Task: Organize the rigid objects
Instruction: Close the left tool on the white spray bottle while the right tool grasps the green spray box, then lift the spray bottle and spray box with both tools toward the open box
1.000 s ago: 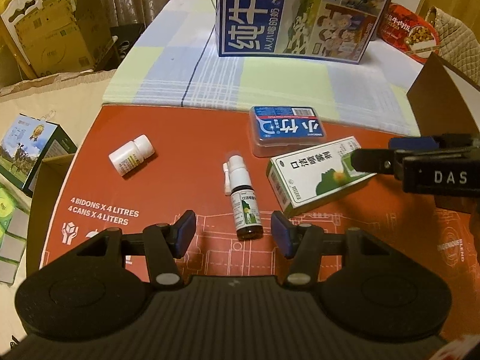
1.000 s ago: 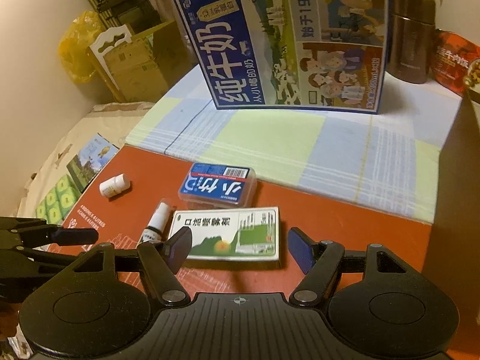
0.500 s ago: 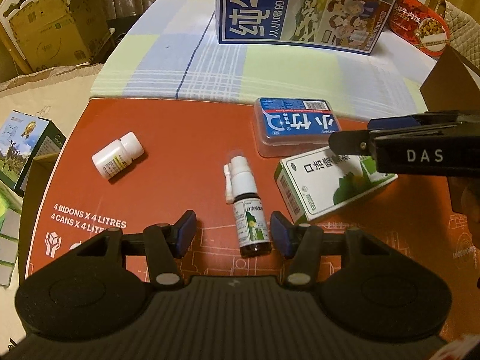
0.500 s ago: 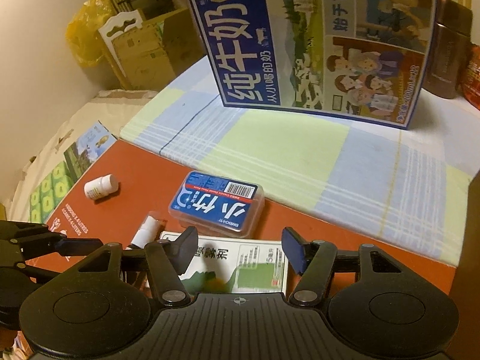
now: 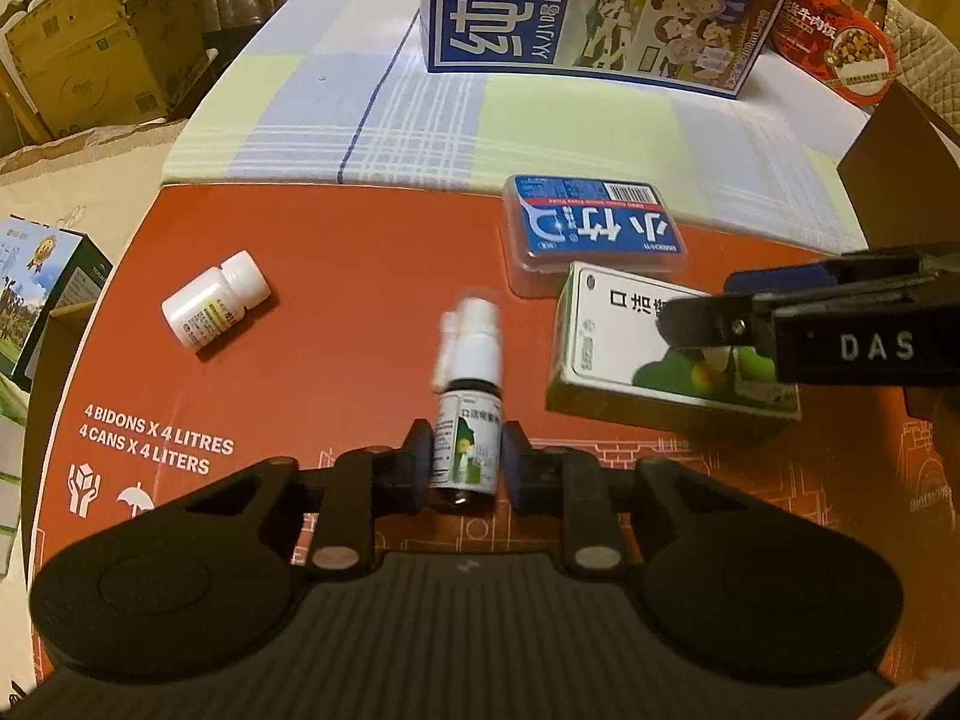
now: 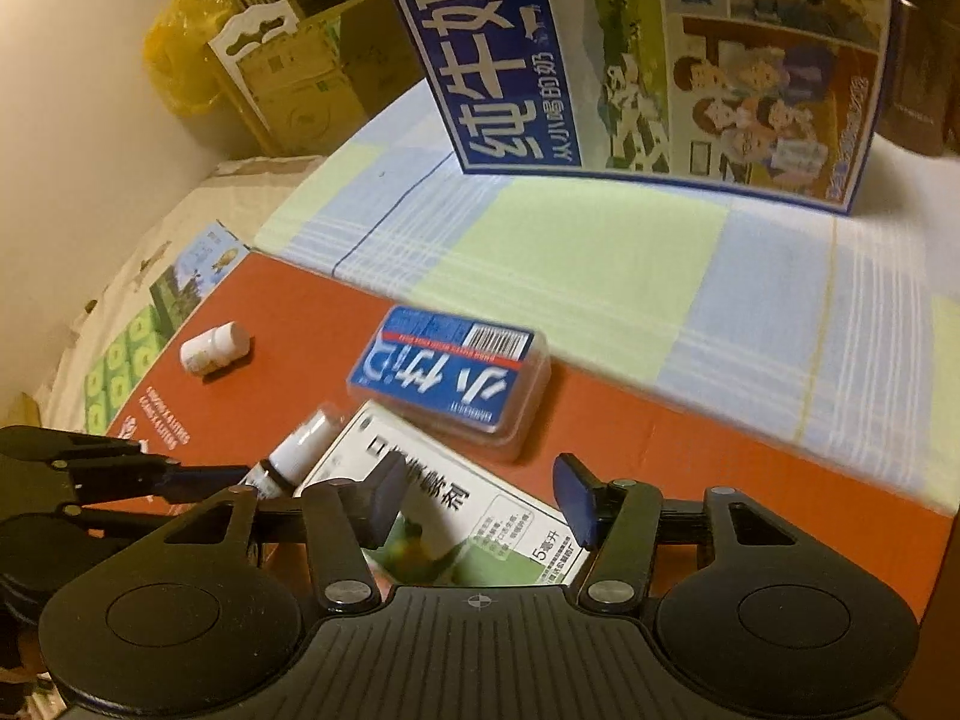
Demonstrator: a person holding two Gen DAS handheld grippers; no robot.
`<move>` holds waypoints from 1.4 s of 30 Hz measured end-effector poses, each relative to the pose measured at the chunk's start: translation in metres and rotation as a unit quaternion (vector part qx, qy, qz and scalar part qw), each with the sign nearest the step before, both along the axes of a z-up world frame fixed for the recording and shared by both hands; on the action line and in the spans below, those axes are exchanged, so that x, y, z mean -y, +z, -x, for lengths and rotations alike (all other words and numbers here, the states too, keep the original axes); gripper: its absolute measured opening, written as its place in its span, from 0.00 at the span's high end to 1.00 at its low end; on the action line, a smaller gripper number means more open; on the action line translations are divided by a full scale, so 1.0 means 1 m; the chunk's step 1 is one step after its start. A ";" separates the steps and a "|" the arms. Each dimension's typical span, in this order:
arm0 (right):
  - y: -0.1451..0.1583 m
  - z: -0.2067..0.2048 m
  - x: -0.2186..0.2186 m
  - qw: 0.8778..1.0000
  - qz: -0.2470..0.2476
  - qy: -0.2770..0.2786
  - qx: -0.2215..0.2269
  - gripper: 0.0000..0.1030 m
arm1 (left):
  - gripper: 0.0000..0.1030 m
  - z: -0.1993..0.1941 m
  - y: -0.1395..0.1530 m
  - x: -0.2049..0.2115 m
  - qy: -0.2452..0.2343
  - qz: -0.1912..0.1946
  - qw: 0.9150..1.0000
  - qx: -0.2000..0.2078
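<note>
Spray bottle (image 5: 467, 444) is the thing getting grabbed right now: the left gripper (image 5: 465, 468) has clamped both pads onto its labelled brown body, and the white nozzle end points away from the camera, a bit blurred. It lies on the red-orange cardboard sheet (image 5: 336, 276) spread over the near part of the table.

Right next to it is the green and white medicine box (image 6: 456, 516), lying flat on the same sheet. The right gripper (image 6: 480, 498) sits over that box with its jaws straddling it. They've just been closing in with the box between them, but from the right wrist view the pads don't look pressed against the sides yet, so I'd call it still apart. In the left wrist view that gripper comes in from the right edge and covers part of the box top.

Just behind the medicine box, touching or nearly so, is a clear plastic case with a blue label (image 5: 594, 228). Off to the left, well apart from the rest, a small white pill bottle (image 5: 216, 309) lies on its side.

Further back, the checked tablecloth (image 5: 420, 126) carries a big blue milk carton box (image 6: 648, 54) standing upright, with a red food tub (image 5: 834, 42) beside it.
</note>
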State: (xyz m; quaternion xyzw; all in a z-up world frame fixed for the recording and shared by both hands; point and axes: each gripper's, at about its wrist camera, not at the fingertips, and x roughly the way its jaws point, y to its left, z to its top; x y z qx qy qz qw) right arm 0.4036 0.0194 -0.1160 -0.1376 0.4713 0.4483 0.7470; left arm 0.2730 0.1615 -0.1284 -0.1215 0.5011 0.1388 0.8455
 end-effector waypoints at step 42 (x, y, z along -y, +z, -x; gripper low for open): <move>-0.004 0.105 0.065 0.995 0.064 0.053 0.062 0.49 | 0.81 0.072 0.003 0.042 -0.043 -0.015 0.999 -0.005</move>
